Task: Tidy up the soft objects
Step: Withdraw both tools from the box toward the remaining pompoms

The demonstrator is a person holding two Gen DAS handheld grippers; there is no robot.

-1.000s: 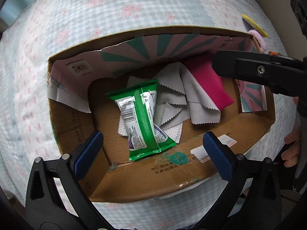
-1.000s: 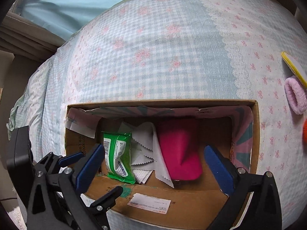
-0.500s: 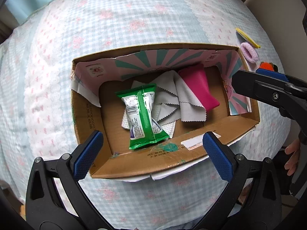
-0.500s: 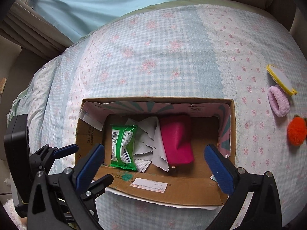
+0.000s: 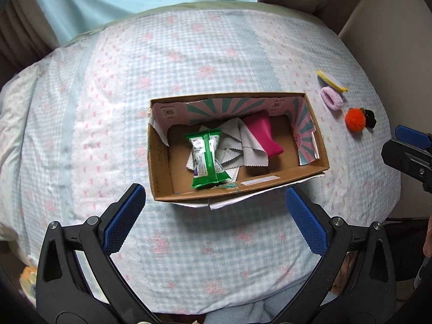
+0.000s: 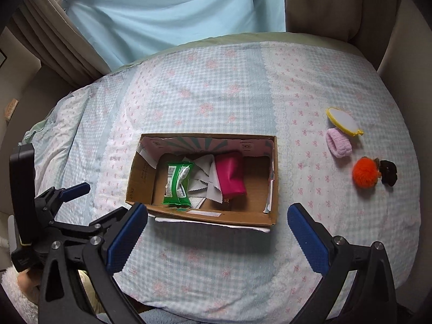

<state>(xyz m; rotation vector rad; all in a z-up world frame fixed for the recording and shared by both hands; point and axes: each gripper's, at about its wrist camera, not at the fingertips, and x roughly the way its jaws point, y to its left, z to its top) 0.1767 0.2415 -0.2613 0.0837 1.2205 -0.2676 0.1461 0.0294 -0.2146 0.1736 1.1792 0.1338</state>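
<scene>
Cardboard box (image 6: pixel 199 217): green wipes packet (image 6: pixel 178 182), grey cloths (image 6: pixel 203 174), pink pouch (image 6: pixel 230 175). Left gripper (image 5: pixel 216 212), right gripper (image 6: pixel 217 232): spread wide, empty.

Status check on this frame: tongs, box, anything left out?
Both tongs, left and right, open and empty, short of the box. Wipes pack, cloths and pink pouch inside. Scrunchie and orange pompom lie outside on the bedspread. Nothing blocking.
</scene>
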